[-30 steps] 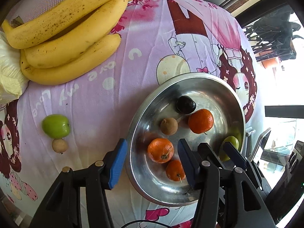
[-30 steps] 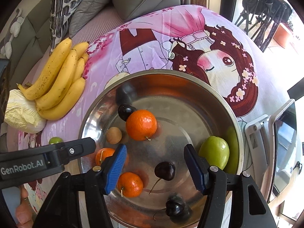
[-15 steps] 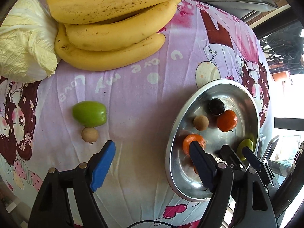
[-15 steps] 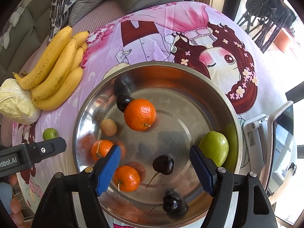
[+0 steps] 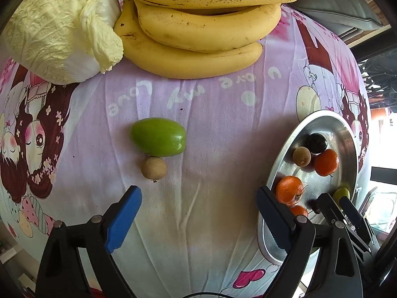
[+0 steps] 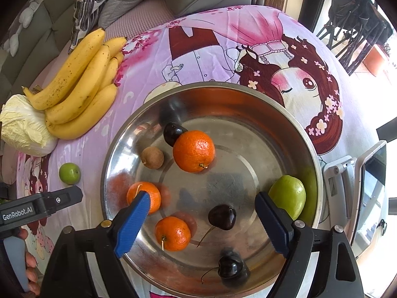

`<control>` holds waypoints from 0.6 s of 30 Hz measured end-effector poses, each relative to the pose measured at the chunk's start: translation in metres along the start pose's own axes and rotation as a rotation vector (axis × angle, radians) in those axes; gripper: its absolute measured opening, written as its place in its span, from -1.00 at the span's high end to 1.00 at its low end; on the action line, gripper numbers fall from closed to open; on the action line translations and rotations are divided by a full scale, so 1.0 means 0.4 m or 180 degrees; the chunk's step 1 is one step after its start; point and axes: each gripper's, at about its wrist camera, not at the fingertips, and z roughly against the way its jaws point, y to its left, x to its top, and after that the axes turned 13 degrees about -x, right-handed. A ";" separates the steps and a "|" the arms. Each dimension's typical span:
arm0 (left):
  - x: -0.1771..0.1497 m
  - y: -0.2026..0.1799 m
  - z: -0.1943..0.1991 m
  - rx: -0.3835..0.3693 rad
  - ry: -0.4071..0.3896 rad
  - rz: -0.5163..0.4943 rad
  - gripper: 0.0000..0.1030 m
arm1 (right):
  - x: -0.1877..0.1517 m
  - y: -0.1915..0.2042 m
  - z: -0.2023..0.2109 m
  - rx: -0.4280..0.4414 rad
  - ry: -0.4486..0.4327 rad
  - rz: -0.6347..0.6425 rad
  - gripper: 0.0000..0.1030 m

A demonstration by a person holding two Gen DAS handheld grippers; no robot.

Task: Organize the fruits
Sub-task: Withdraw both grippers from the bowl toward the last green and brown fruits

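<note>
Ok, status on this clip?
Left gripper open over the cloth, right gripper open above the steel bowl. Green fruit and longan not bowled. Nothing blocking.

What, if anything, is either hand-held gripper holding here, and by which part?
Nothing. The left hand-held gripper is open above the cloth, short of the green fruit. The right hand-held gripper is open over the metal bowl.

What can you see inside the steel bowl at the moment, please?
In the steel bowl: three oranges, three dark cherries, one brown longan, one green fruit. The right gripper covers part of the bowl's near side.
</note>
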 end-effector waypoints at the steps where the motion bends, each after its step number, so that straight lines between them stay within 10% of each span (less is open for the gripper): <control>1: -0.002 0.005 0.001 0.0006 -0.0006 0.0003 -0.82 | 0.003 0.003 -0.002 0.0002 -0.0019 0.0017 -0.96; 18: -0.068 0.148 0.032 0.0062 -0.0001 0.0113 -0.82 | -0.009 0.039 -0.003 -0.0024 -0.0075 0.0229 -1.00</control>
